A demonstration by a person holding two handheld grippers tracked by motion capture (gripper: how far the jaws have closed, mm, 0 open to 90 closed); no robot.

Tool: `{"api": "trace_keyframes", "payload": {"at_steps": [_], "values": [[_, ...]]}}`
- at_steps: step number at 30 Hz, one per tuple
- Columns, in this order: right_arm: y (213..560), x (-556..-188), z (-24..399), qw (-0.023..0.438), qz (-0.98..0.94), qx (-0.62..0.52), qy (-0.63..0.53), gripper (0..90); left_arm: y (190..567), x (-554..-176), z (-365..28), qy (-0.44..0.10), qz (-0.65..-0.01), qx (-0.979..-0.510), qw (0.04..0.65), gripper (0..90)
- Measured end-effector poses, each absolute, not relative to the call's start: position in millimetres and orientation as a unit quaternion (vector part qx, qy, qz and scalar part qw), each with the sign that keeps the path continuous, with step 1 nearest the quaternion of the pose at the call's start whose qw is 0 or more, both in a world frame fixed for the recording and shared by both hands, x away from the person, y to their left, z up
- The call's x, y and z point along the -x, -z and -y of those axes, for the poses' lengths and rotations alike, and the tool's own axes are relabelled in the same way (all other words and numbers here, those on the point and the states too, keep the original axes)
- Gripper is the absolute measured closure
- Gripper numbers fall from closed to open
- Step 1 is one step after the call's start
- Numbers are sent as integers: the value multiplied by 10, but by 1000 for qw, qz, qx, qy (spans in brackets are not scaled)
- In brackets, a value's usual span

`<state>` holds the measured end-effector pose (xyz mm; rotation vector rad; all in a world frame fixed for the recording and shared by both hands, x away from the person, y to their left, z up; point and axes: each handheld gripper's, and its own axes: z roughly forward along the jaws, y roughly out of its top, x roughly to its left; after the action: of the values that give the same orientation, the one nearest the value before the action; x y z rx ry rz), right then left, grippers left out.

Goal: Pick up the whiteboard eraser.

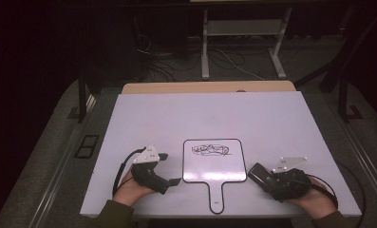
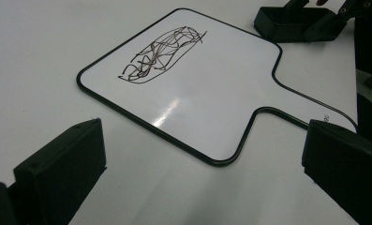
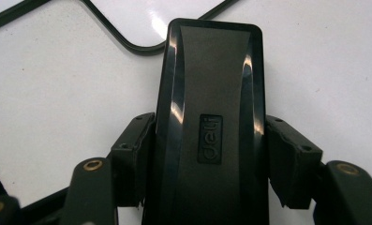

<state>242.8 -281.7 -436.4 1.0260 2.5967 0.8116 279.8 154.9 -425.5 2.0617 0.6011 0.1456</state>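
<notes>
Lying flat near the front edge of the white table, a small paddle-shaped whiteboard with a thin black rim points its handle toward the person, and a tangle of black marker scribble sits in the upper part of its writing face. To its left, the left gripper rests on the table in the person's left hand, aimed toward the board; in the left gripper view its two black jaws stand wide apart with nothing between them, the whiteboard and its scribble lying just ahead on the table, and the handle running off toward the right jaw. To the right of the board, the right gripper is held low over the table by the right hand, its nose pointing toward the board's lower right corner. In the right gripper view its jaws are closed against both long sides of a black whiteboard eraser, which carries an embossed "deli" mark on its back; the eraser's far end lies just short of the board's rounded corner, beside it and not on it. The same eraser appears at the top of the left gripper view, just beyond the board's edge.
</notes>
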Motion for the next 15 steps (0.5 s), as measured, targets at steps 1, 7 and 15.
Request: {"api": "trace_keyframes", "payload": {"at_steps": [1, 7, 15], "values": [[4367, -2422, 2805, 121, -887, -352, -273, 374, 4255, -2798, -1550, -60, -246, -843, 474, 0], [4355, -2428, 2797, 122, -890, -346, -271, 382, 4254, -2797, -1550, -59, -246, -843, 475, 0], [4329, -2508, 2821, 96, -896, -344, -264, 385, 4256, -2798, -1548, -59, -245, -843, 475, 0]]}}
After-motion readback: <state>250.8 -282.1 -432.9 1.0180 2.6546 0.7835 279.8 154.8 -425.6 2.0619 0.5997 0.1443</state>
